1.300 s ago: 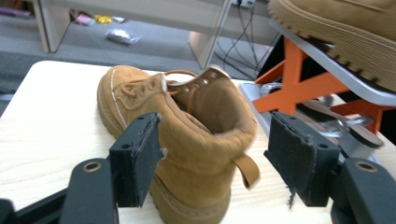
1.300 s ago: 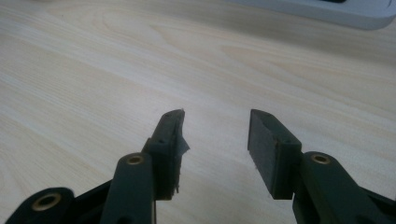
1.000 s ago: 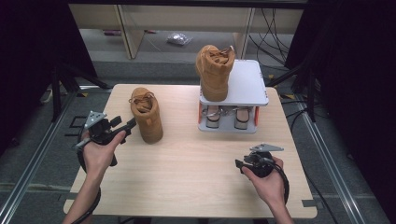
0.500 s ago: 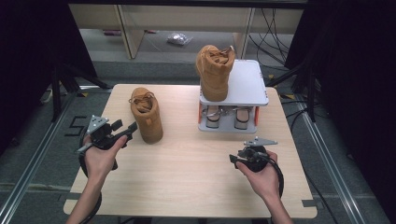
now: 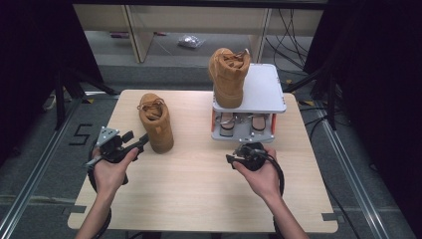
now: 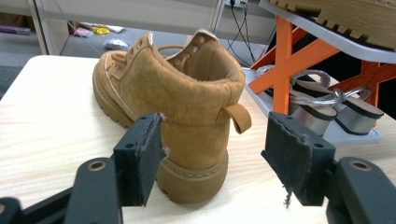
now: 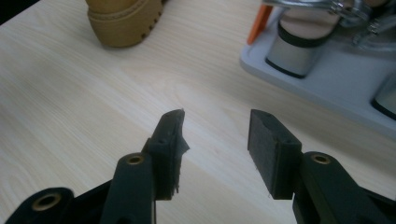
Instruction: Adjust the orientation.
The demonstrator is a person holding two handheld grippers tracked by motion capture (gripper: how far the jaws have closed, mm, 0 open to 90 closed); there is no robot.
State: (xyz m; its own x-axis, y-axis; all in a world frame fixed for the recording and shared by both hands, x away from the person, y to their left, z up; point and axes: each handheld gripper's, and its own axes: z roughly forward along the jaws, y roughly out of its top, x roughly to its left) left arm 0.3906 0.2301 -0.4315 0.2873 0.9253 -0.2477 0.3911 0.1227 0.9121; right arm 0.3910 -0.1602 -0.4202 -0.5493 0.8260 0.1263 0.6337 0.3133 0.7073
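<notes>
Right hand's on the move: since a second ago the right tool (image 5: 247, 152) has slid in from the desk's right side toward the middle and now sits just in front of the rack (image 5: 259, 84). The left tool (image 5: 130, 144) has barely shifted, and neither boot has budged.

Underfoot is a pale wood-grain desk (image 5: 199, 199), bare across its near half. Around it the room is dim: grey floor with metal rails, a number marked on the floor to the left, black cables trailing off to the right, and pale shelving behind.

On the desk's left half stands a tan suede boot (image 5: 156, 122), upright, heel toward the person. Its mate, the second boot (image 5: 229, 74), stands on top of the small grey rack with orange legs at the right rear, and a pair of heeled sandals (image 5: 241, 124) sits on the rack's lower shelf.

Left hand (image 5: 110, 169) is low and level, forearm in from the bottom edge. In the left gripper view its tool points straight at the boot's heel, jaws spread wide, short of the leather and not gripping. Right hand (image 5: 260, 174) cradles its tool aimed at the rack's base. In the right gripper view those jaws stand partly apart over bare wood, nothing between them.
</notes>
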